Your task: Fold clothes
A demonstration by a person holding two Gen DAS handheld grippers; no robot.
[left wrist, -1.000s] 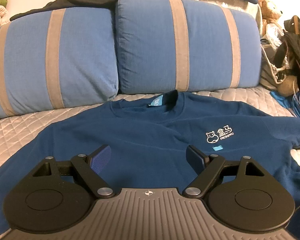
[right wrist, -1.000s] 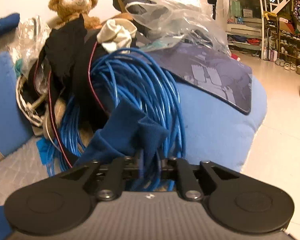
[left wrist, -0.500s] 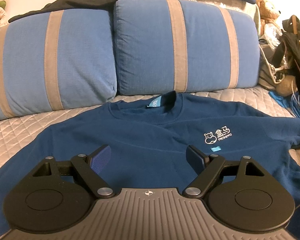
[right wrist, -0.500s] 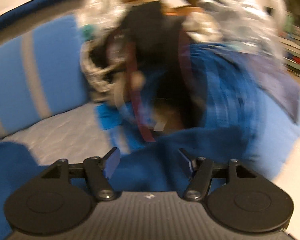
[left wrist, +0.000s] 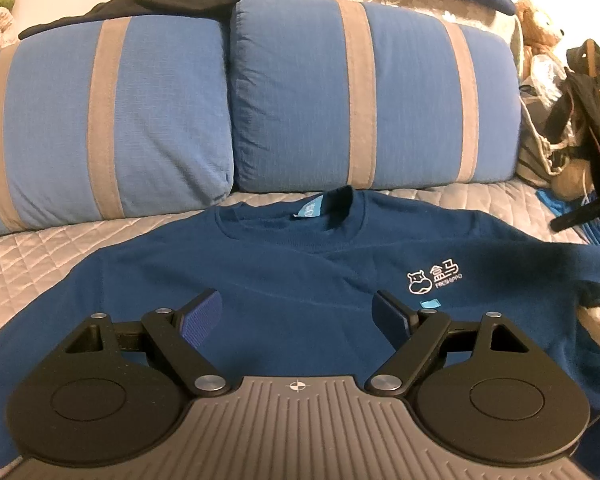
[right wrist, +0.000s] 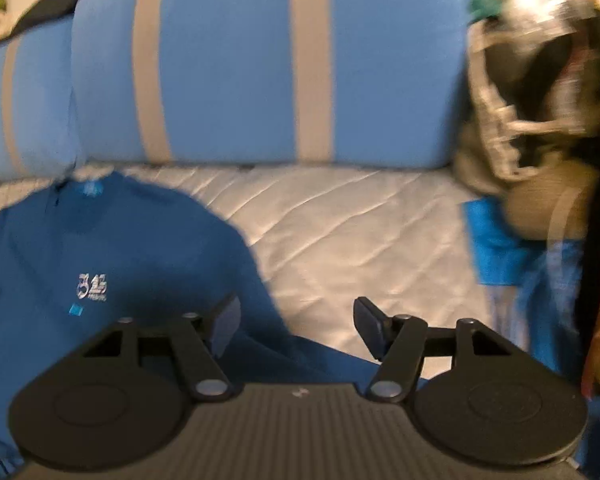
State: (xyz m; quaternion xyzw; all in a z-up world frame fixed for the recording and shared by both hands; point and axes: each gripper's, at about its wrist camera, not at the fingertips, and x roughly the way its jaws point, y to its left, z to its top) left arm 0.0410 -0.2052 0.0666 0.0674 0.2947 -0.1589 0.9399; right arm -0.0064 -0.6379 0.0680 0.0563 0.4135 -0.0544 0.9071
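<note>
Navy-blue knit fabric is seen spread front-up on the quilted grey cover [left wrist: 52, 240] of a sofa: the sweatshirt [left wrist: 284, 280] lies flat with its collar toward the two blue striped cushions [left wrist: 372, 92] and its white chest logo [left wrist: 434, 278] facing upward, sleeves running out to either side. No fold is visible in it as it lies. The left gripper [left wrist: 298, 314] is held just above the chest of the sweatshirt, its jaws spread wide with nothing between them. The right gripper [right wrist: 296, 320] is likewise held with its jaws apart and empty, over the sweatshirt's shoulder and sleeve on that side, where blue cloth passes under the inner finger and bare quilt is seen under the outer one; that view is smeared by motion, so fine detail there cannot be told. Several risks are judged from this layout. A pile of bags, straps and what looks like blue cable [right wrist: 540, 168] is heaped close beside the right sleeve, so cloth carried that way could be snagged or dragged into it. A pinch taken through only the upper layer of knit would let the back layer lag, and a crooked fold would be left. The quilted cover might also be caught together with the sleeve if the fingers are pressed too deep.
</note>
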